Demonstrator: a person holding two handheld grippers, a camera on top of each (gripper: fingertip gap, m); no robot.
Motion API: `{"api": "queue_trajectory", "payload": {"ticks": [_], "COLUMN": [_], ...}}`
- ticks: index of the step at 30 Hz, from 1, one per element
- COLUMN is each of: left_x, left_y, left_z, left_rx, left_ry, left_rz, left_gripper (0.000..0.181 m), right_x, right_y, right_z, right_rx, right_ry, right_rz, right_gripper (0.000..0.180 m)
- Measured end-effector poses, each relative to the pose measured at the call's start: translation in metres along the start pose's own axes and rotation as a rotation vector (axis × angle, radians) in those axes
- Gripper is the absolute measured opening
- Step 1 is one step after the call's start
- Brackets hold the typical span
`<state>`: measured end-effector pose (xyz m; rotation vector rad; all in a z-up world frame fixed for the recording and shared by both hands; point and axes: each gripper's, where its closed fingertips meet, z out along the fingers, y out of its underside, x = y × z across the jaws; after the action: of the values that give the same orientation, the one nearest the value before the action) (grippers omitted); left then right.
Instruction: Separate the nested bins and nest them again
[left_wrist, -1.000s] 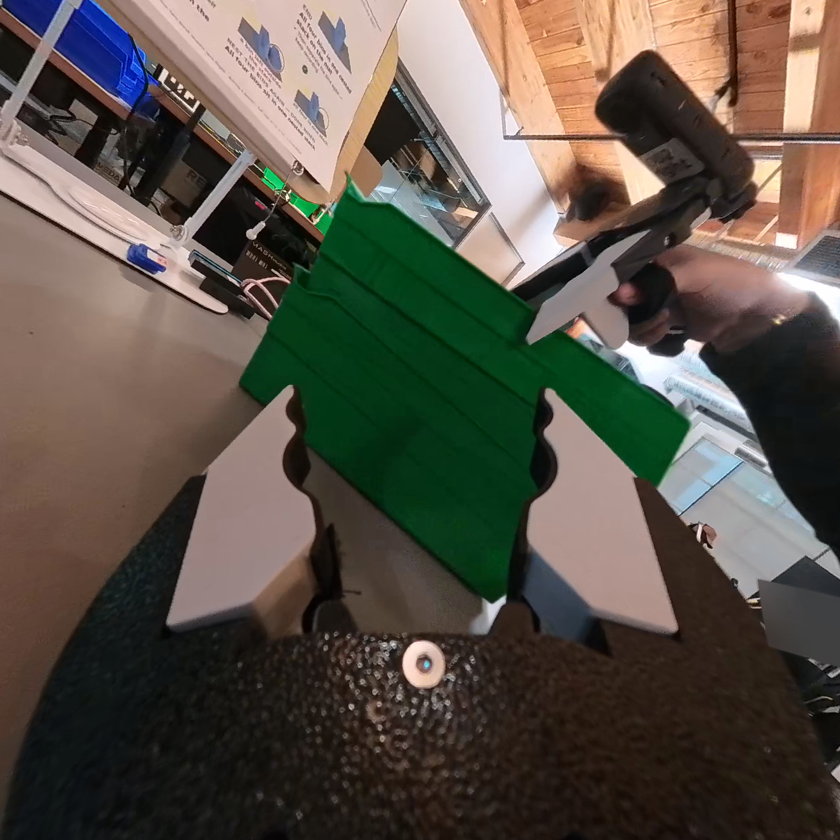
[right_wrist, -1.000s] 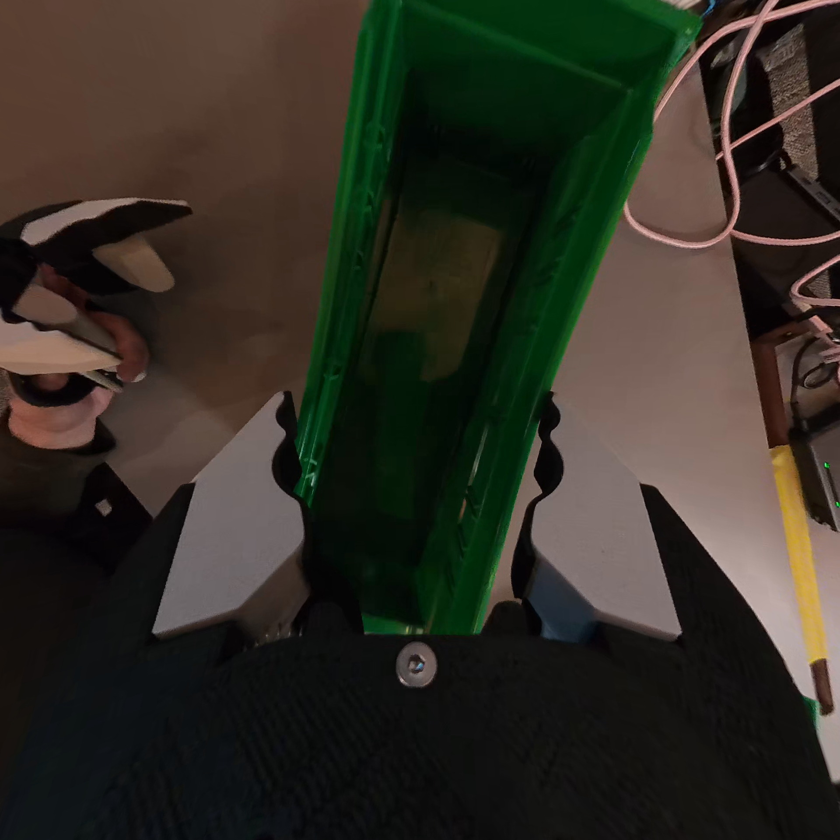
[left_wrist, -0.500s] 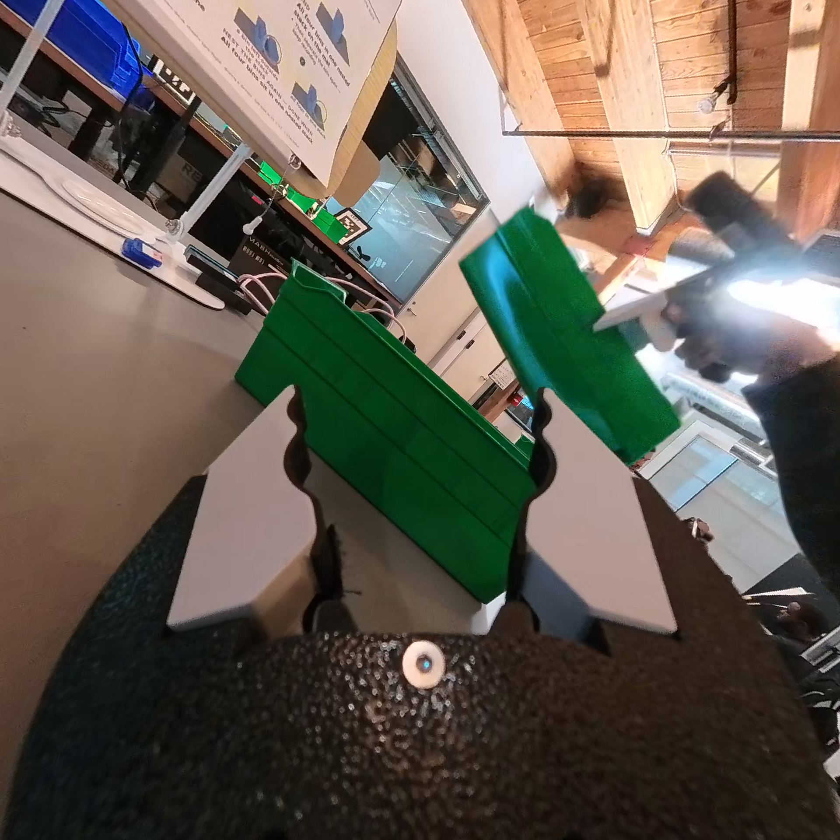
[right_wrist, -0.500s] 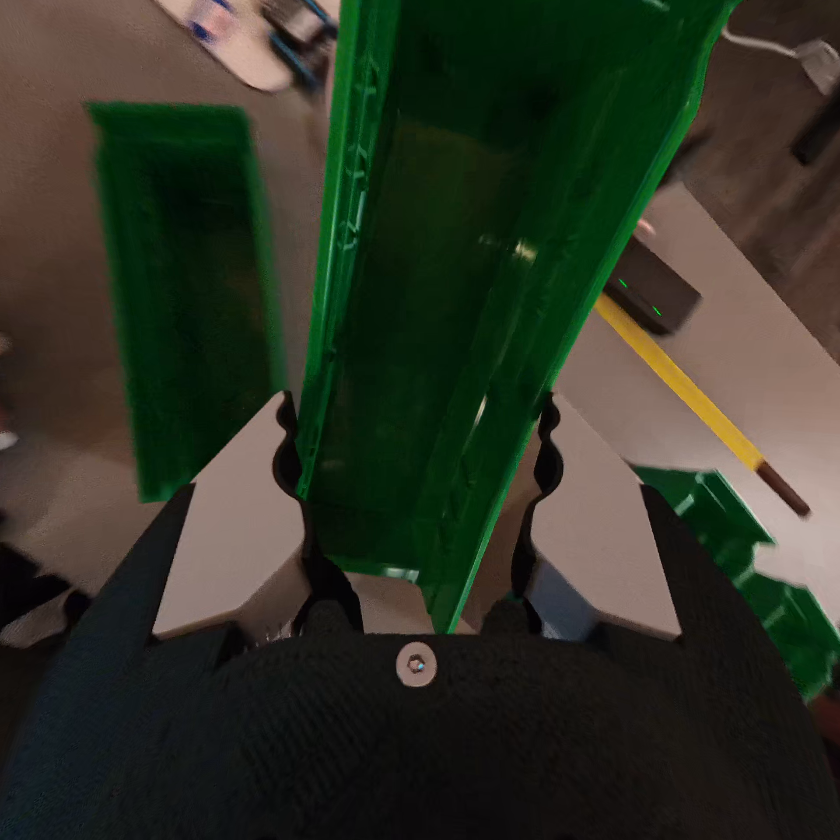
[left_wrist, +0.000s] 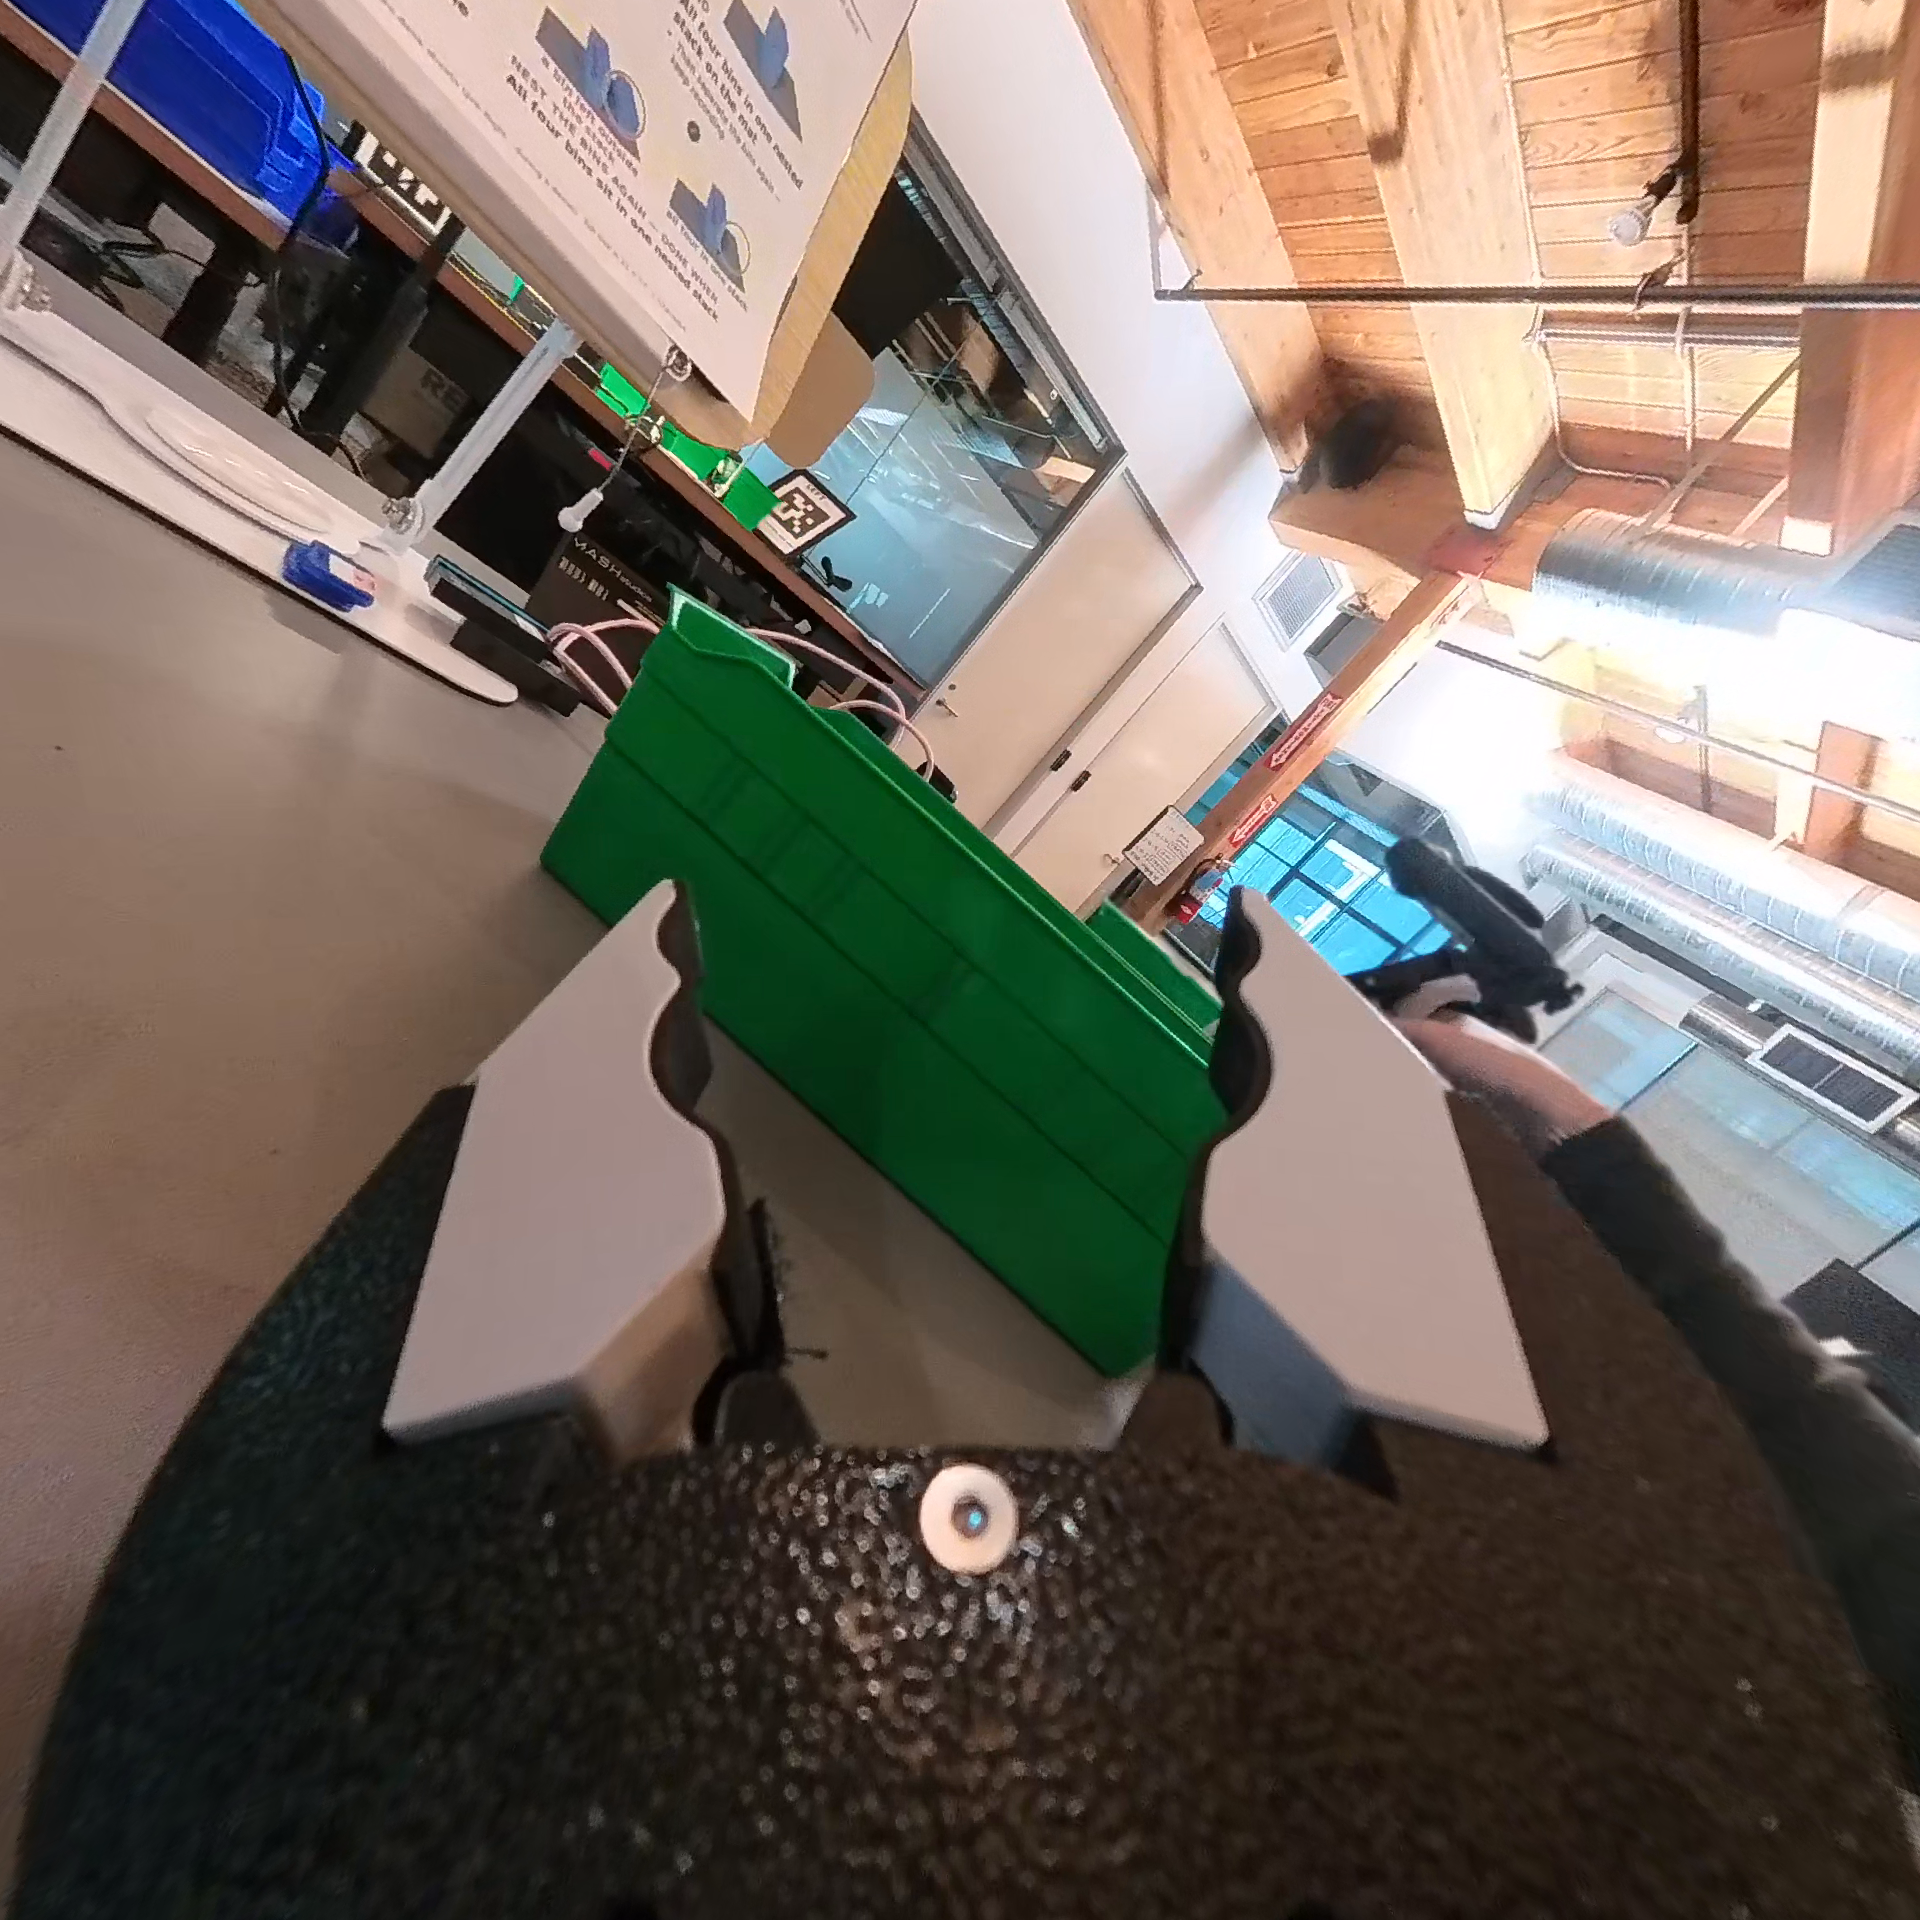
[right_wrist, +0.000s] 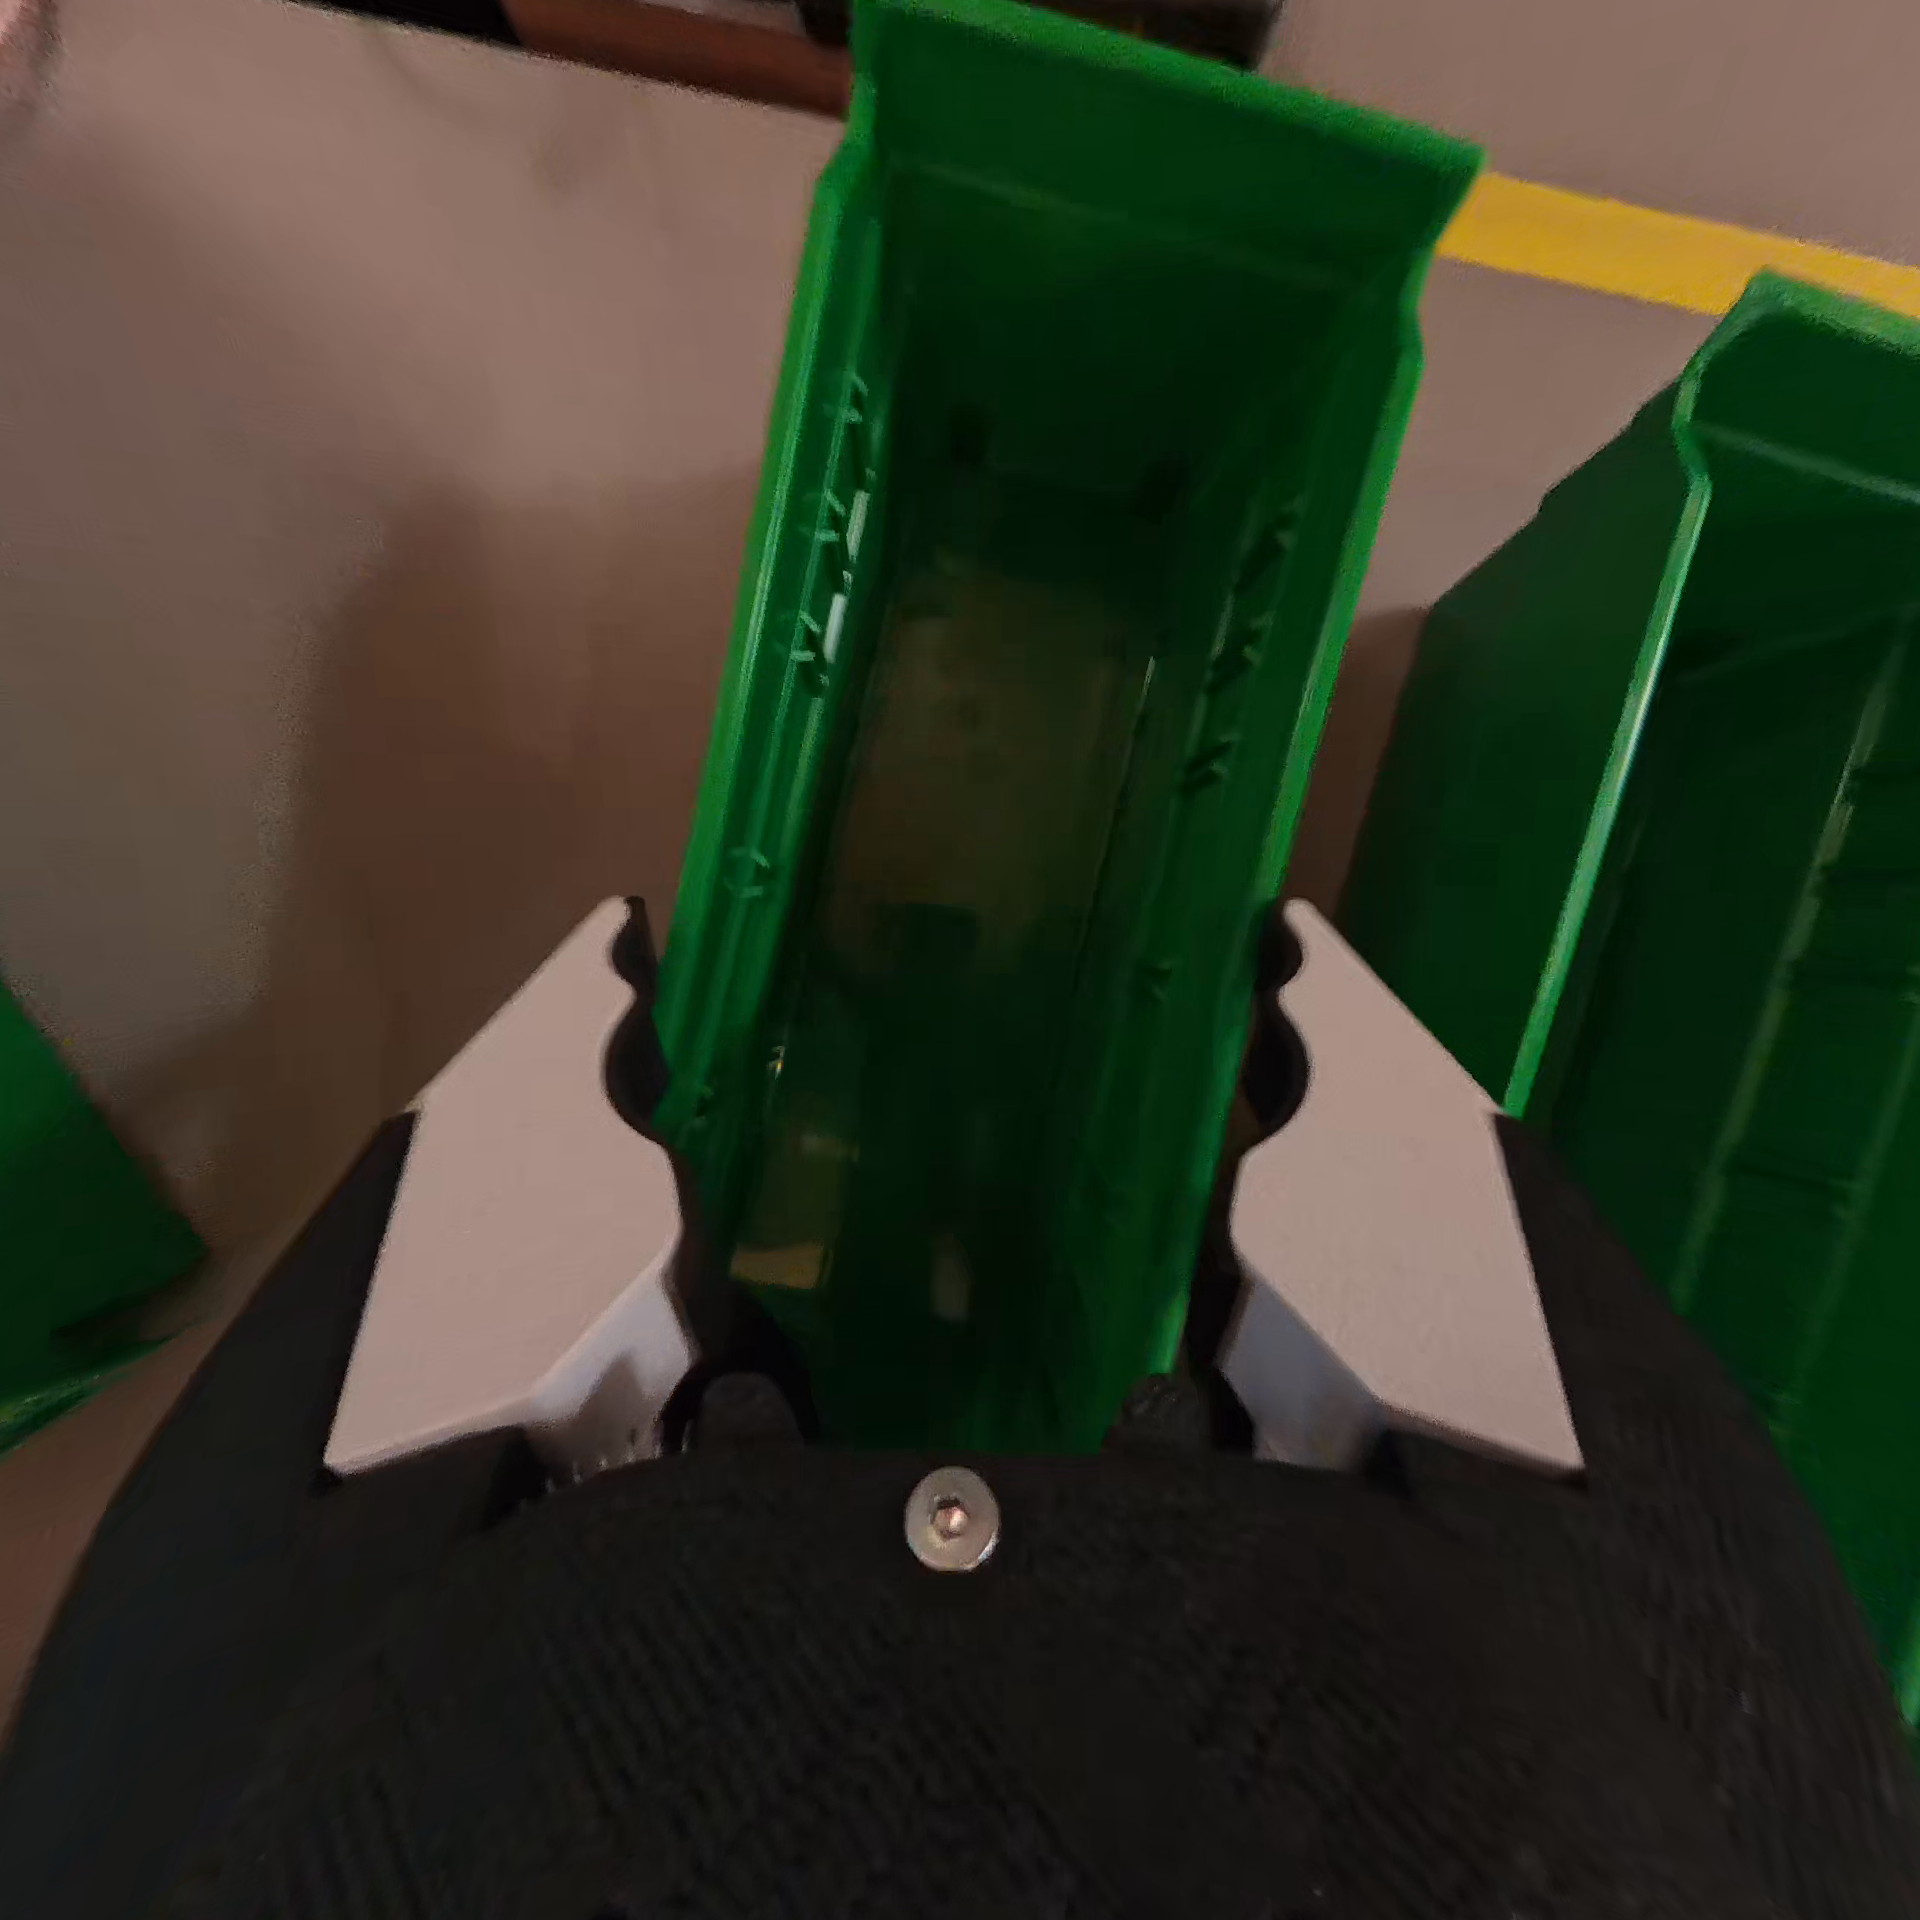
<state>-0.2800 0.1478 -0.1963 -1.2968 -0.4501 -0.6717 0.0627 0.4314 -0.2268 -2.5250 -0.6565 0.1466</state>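
Right gripper (right_wrist: 951, 1049) hides green bin's (right_wrist: 1049, 644) near end.

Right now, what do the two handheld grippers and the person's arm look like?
Both grippers look alike. The left gripper and the right gripper each have a black, rough-textured body and two flat light-grey fingers with wavy black pads on the inner edges. A small round fastener sits at the centre of each body. In the left wrist view the person's arm has a dark sleeve.
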Motion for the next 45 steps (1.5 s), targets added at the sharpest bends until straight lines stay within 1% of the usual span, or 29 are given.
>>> {"api": "queue_trajectory", "payload": {"ticks": [3,4,5,6,8,9,11,12,14,17,19,21,22,25,27,28,29,30,31,34,38,45], "left_x": [0.000,0.000,0.001,0.004,0.006,0.005,0.005,0.004,0.004,0.004,0.003,0.003,0.003,0.004,0.004,0.004,0.004,0.004,0.004,0.004,0.004,0.005], "left_y": [0.000,0.000,0.001,0.003,0.005,0.006,0.006,0.006,0.007,0.007,0.007,0.007,0.007,0.006,0.006,0.006,0.006,0.006,0.006,0.006,0.006,0.005], "left_z": [0.000,0.000,0.000,0.000,0.002,0.002,0.002,0.003,0.003,0.003,0.003,0.003,0.003,0.003,0.002,0.002,0.002,0.002,0.003,0.003,0.002,0.002], "left_rx": [0.001,0.001,-0.005,-0.017,-0.033,-0.035,-0.033,-0.034,-0.041,-0.041,-0.038,-0.038,-0.037,-0.033,-0.030,-0.029,-0.030,-0.031,-0.033,-0.031,-0.030,-0.024], "left_ry": [-0.001,0.001,0.011,0.030,0.046,0.040,0.031,0.026,0.023,0.016,0.015,0.014,0.015,0.018,0.022,0.023,0.024,0.026,0.026,0.029,0.032,0.040], "left_rz": [0.000,-0.001,-0.008,-0.020,-0.033,-0.028,-0.010,-0.005,-0.002,0.003,0.006,0.006,0.006,0.003,-0.003,-0.006,-0.007,-0.008,-0.008,-0.011,-0.016,-0.023], "left_gripper": [0.097,0.098,0.096,0.095,0.096,0.096,0.096,0.096,0.096,0.097,0.096,0.097,0.096,0.097,0.097,0.097,0.097,0.097,0.097,0.097,0.097,0.097], "right_x": [-0.001,-0.005,-0.015,-0.028,-0.051,-0.057,-0.061,-0.063,-0.073,-0.072,-0.059,-0.055,-0.056,-0.056,-0.047,-0.043,-0.043,-0.043,-0.044,-0.048,-0.067,-0.079], "right_y": [0.001,0.005,0.007,0.008,0.013,0.021,0.041,0.054,0.092,0.137,0.154,0.164,0.166,0.160,0.156,0.156,0.156,0.157,0.158,0.157,0.146,0.131], "right_z": [0.001,-0.005,-0.018,-0.035,-0.073,-0.088,-0.107,-0.110,-0.106,-0.080,-0.058,-0.040,-0.034,-0.022,-0.015,-0.012,-0.010,-0.010,-0.009,-0.012,-0.023,-0.044], "right_rx": [0.062,0.065,0.090,0.140,0.262,0.308,0.387,0.406,0.378,0.247,0.127,0.037,0.019,-0.021,-0.070,-0.105,-0.124,-0.144,-0.162,-0.158,-0.057,0.001], "right_ry": [0.005,-0.007,-0.048,-0.109,-0.212,-0.226,-0.193,-0.172,-0.184,-0.131,-0.062,-0.052,-0.062,-0.025,0.047,0.065,0.064,0.052,0.043,0.038,0.041,0.126], "right_rz": [-0.019,-0.019,-0.028,-0.052,-0.145,-0.209,-0.364,-0.452,-0.651,-0.853,-0.915,-0.934,-0.940,-0.974,-1.024,-1.040,-1.049,-1.063,-1.082,-1.124,-1.188,-1.334], "right_gripper": [0.122,0.123,0.128,0.125,0.125,0.125,0.123,0.115,0.101,0.087,0.083,0.076,0.072,0.048,0.044,0.038,0.037,0.030,0.028,0.026,0.025,0.025]}}
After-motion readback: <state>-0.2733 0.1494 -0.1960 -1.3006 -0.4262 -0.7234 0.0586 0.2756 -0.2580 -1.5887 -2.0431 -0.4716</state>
